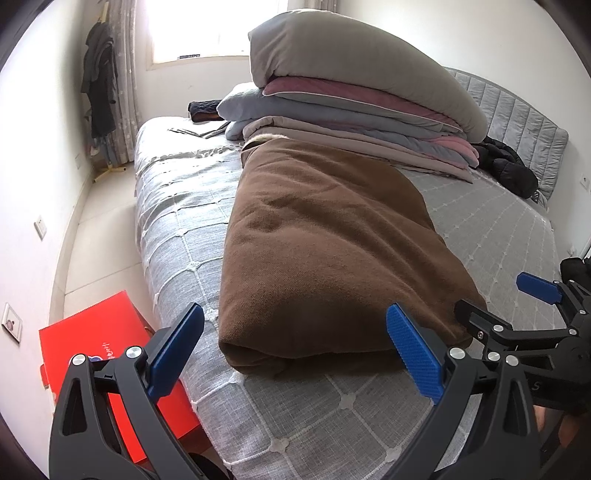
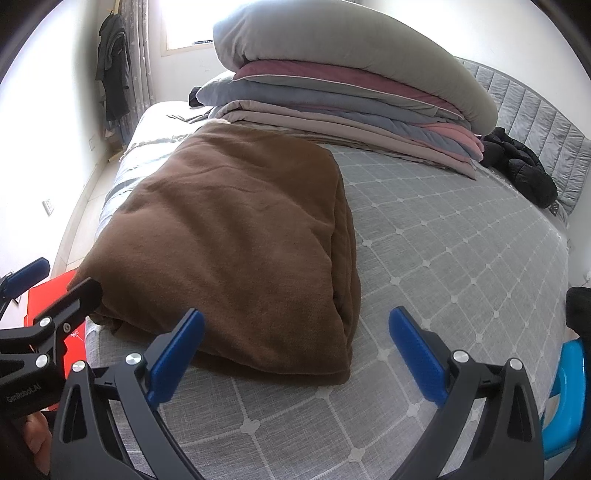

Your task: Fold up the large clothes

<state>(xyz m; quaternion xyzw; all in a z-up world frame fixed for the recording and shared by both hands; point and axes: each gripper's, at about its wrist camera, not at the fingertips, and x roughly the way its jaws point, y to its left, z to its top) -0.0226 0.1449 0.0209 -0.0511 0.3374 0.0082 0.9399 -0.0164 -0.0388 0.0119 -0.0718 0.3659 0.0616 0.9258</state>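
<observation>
A home bedroom: a quilted bed, stacked bedding, padded headboard and curtained window.

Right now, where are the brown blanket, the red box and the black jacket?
brown blanket (image 2: 236,236), right wrist view, middle of its top face.
red box (image 1: 110,347), left wrist view, its lid.
black jacket (image 1: 511,168), left wrist view, its puffy middle.

Red box lettering too small
</observation>
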